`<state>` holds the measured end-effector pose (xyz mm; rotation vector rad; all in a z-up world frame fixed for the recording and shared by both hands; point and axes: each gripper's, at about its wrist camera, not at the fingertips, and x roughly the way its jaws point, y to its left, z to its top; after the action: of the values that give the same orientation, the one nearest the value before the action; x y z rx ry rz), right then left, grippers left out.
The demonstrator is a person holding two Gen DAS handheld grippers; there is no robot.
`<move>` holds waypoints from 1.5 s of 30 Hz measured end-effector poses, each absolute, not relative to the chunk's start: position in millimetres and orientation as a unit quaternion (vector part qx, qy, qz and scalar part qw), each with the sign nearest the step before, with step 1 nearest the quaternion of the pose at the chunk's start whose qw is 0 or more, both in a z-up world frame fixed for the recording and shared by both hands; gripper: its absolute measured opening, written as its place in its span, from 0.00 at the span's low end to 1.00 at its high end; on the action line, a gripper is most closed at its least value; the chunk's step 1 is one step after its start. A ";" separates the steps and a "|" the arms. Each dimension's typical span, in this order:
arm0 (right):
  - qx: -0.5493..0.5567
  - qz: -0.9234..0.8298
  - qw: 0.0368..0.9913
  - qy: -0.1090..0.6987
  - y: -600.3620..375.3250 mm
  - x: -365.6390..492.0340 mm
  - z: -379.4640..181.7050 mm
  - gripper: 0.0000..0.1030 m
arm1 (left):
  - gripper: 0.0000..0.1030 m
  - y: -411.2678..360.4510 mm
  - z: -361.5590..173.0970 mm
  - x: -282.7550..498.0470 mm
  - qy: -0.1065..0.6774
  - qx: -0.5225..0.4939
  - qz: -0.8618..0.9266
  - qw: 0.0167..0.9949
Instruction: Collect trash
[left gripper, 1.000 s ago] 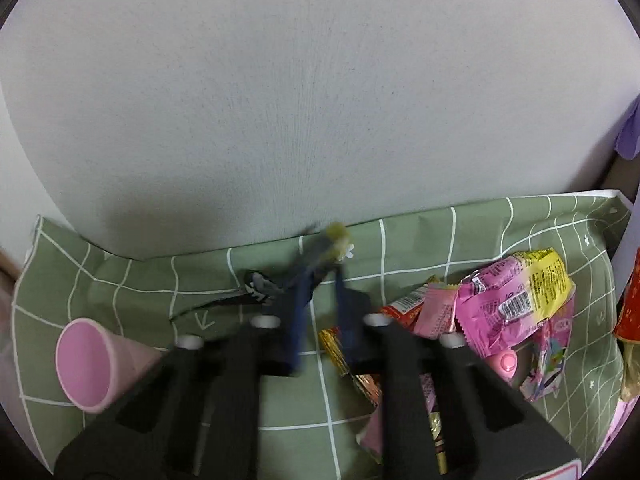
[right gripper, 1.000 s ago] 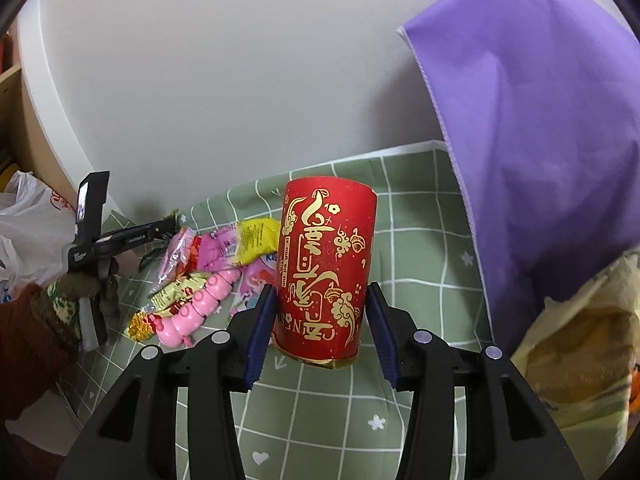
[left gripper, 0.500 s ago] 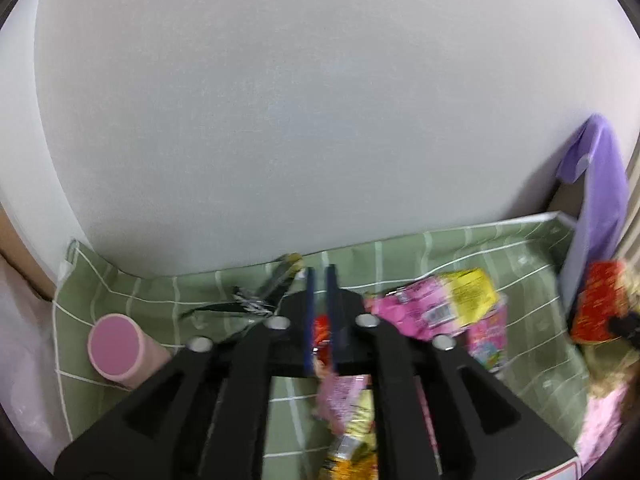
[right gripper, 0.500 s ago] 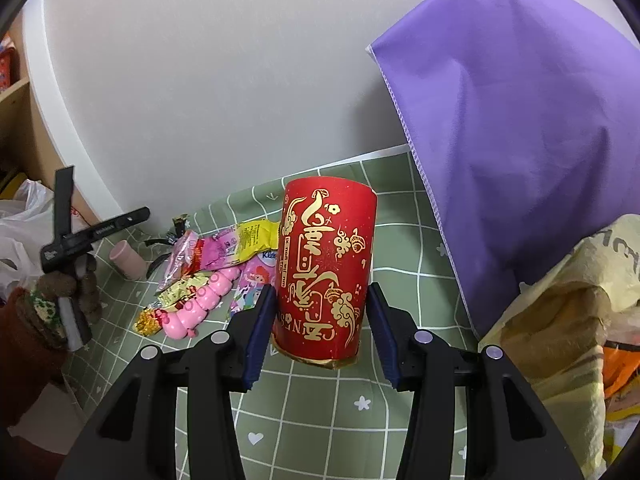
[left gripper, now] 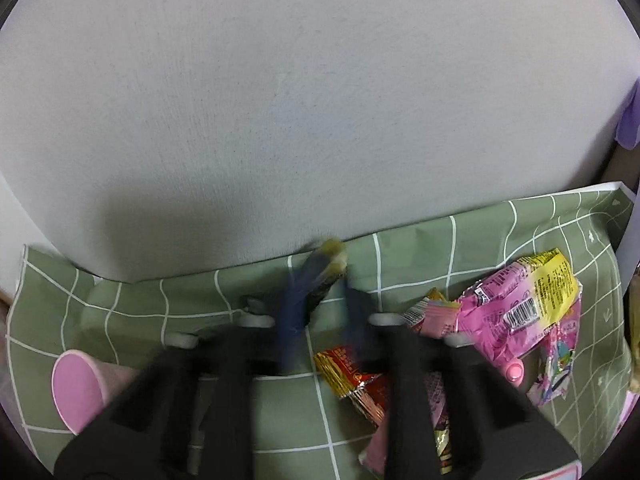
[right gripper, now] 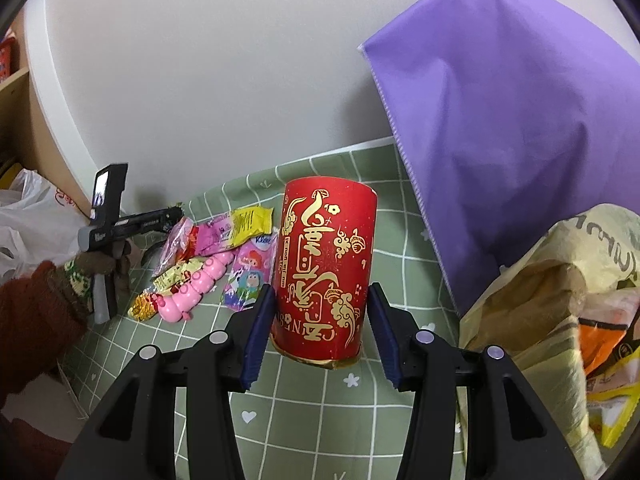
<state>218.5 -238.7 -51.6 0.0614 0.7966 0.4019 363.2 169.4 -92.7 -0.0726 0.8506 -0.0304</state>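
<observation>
My right gripper (right gripper: 318,330) holds the red can (right gripper: 324,270) lifted over the green checked cloth (right gripper: 304,400) — while my left gripper (left gripper: 320,300), blurred, is closing around a dark wrapper (left gripper: 326,276) by the wall — snack wrappers (left gripper: 516,304) lie just right.
</observation>
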 end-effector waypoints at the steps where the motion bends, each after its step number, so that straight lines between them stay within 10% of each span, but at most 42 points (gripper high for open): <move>1: 0.029 0.197 0.901 0.384 -236.5 217.6 -51.6 0.44 | 0.07 170.0 -88.6 362.6 0.406 -0.042 -0.020 0.913; 23: 0.027 0.161 0.948 0.272 -306.2 181.3 38.4 0.44 | 0.03 11.0 93.2 276.5 0.251 -0.098 -0.238 0.933; 45: 0.069 -0.073 0.972 0.213 -496.7 81.0 79.0 0.44 | 0.04 -256.9 104.6 235.6 0.257 -0.098 -0.496 0.824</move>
<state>81.0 -496.7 79.0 0.1399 0.4291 -0.1482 235.6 -256.9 104.6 -0.2075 0.5473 -1.0549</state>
